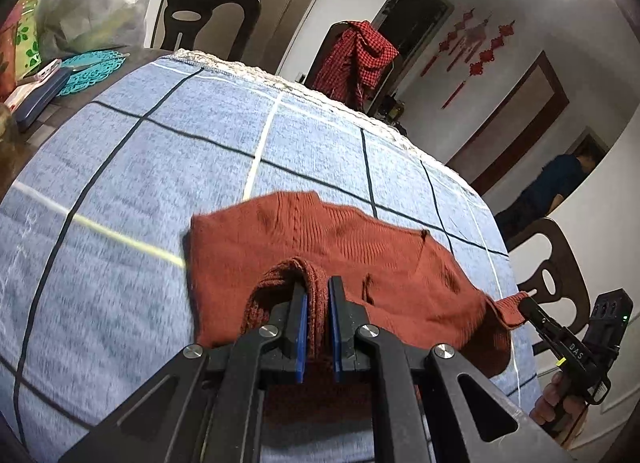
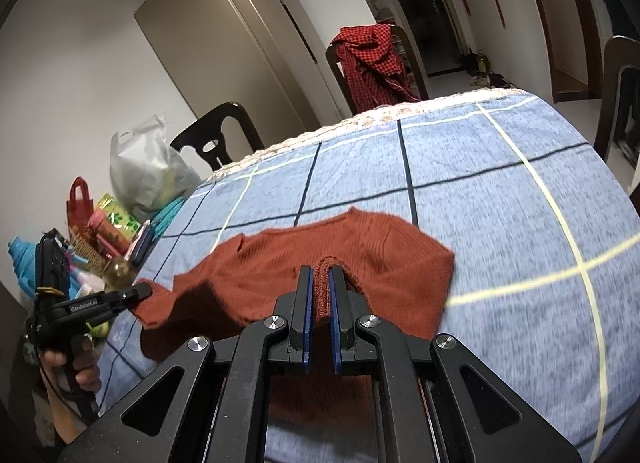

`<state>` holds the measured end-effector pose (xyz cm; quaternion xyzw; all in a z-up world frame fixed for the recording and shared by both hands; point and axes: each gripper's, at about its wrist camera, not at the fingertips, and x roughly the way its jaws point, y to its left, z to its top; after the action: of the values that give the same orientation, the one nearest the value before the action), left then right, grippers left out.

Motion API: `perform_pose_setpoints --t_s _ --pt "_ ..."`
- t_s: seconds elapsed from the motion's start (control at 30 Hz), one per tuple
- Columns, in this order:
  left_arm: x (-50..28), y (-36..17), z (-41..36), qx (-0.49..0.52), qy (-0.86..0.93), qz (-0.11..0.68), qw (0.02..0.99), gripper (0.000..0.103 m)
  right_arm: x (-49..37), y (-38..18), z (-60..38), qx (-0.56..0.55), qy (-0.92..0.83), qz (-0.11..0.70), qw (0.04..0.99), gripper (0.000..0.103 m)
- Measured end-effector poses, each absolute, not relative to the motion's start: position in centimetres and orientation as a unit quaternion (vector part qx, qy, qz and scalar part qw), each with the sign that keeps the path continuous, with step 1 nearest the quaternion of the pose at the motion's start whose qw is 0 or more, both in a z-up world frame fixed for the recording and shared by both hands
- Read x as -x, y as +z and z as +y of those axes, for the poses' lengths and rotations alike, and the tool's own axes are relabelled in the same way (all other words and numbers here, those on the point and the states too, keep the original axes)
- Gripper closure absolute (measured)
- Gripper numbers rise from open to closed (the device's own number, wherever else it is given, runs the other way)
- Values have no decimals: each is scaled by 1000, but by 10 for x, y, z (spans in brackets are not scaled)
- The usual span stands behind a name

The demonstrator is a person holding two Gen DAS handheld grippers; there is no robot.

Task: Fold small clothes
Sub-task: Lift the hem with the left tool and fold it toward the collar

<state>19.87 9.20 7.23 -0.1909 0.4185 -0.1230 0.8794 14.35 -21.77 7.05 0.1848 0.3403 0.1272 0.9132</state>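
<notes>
Folding is under way: a rust knit sweater (image 1: pixel 320 247) is lifted by its near edge off the blue checked tabletop (image 1: pixel 140 167), far part still lying flat. Left claw (image 1: pixel 318 295) is pinched tight on a bunched fold; right claw (image 2: pixel 320 283) is likewise clamped on knit fabric. Both are angled down twd. the cloth, side by side, each held by a hand (image 2: pixel 76 367). Next, prob., the held edge must be carried fwd. evenly and laid over the far part w/o skew.

A home dining room: cloth-covered table (image 1: pixel 160 167), dark wooden chairs (image 2: pixel 218 139), red knot wall ornaments (image 1: pixel 476 55)
</notes>
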Motion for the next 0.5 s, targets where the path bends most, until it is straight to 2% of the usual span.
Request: perform_pose_setpoints --t_s 0.5 --pt "-257 62 97 225 -105 443 862 92 -203 68 -224 -198 119 362 903 96"
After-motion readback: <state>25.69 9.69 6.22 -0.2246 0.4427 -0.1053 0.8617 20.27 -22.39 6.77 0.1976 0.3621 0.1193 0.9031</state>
